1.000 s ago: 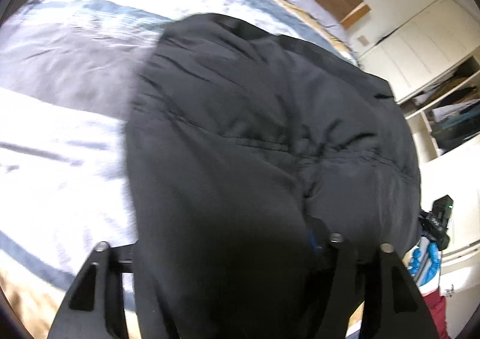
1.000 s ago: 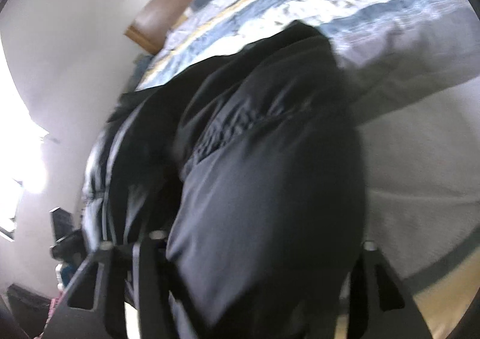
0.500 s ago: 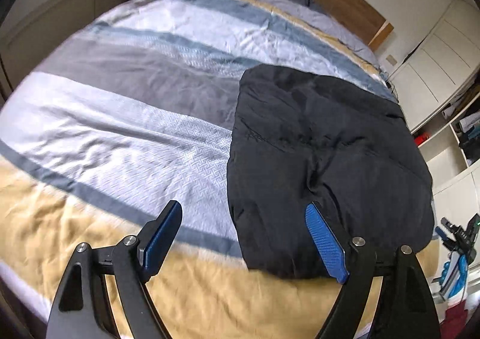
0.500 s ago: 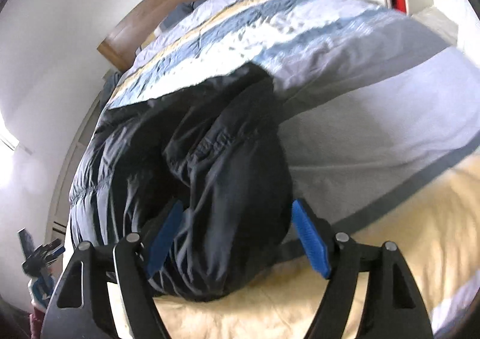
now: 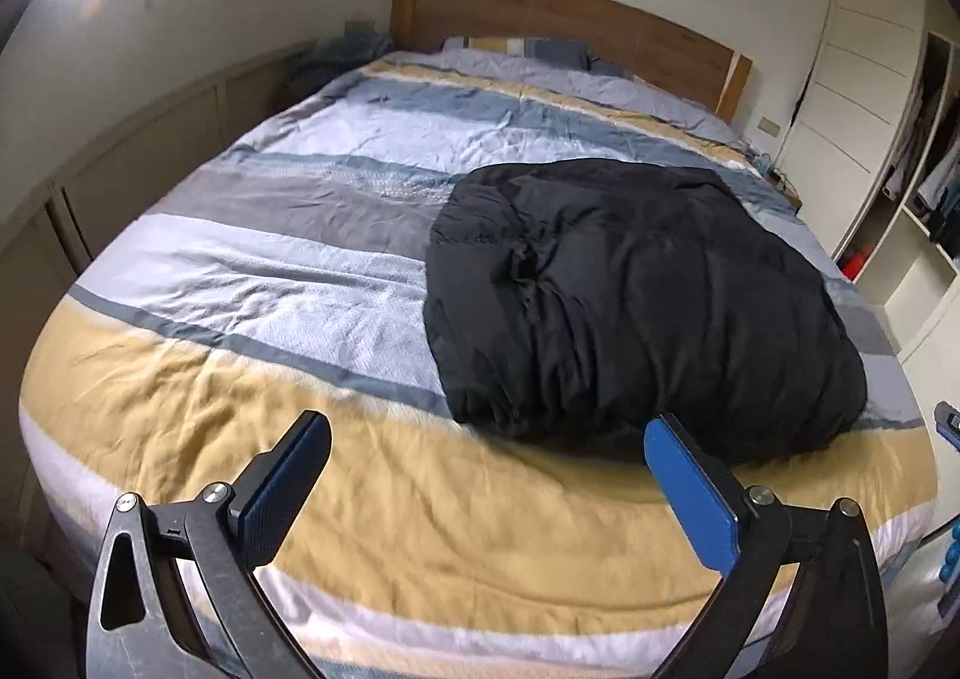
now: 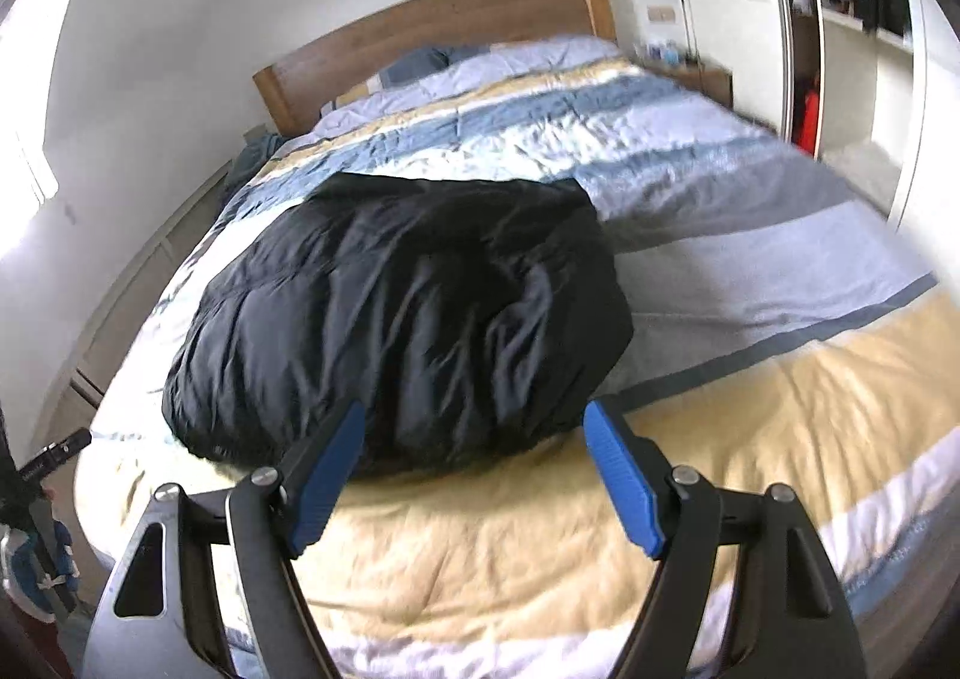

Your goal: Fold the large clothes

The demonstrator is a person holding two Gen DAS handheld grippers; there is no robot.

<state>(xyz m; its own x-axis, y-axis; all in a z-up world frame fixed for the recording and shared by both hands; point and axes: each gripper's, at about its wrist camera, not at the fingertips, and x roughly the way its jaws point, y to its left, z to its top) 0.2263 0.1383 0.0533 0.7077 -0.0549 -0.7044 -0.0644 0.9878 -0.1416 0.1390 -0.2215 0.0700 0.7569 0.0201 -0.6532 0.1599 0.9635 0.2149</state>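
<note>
A large black padded garment [image 5: 636, 307] lies folded in a bulky pile on the striped bed cover [image 5: 288, 271], toward the right side in the left wrist view. The right wrist view shows the same black garment [image 6: 408, 319] left of centre on the bed cover [image 6: 780, 271]. My left gripper [image 5: 486, 433] hovers above the yellow stripe near the foot of the bed, its jaws opening wide with nothing between them. My right gripper [image 6: 474, 421] is open just short of the garment's near edge, holding nothing.
A wooden headboard [image 5: 564, 18] with pillows stands at the far end. White wardrobe doors and open shelves [image 5: 900, 150] line the right wall. A low panelled ledge [image 5: 150, 138] runs along the left wall. A bedside table [image 6: 696, 72] sits by the headboard.
Both grippers have let go of the black garment, opened, and pulled back and up toward the foot of the bed. The garment now rests folded on the cover.
</note>
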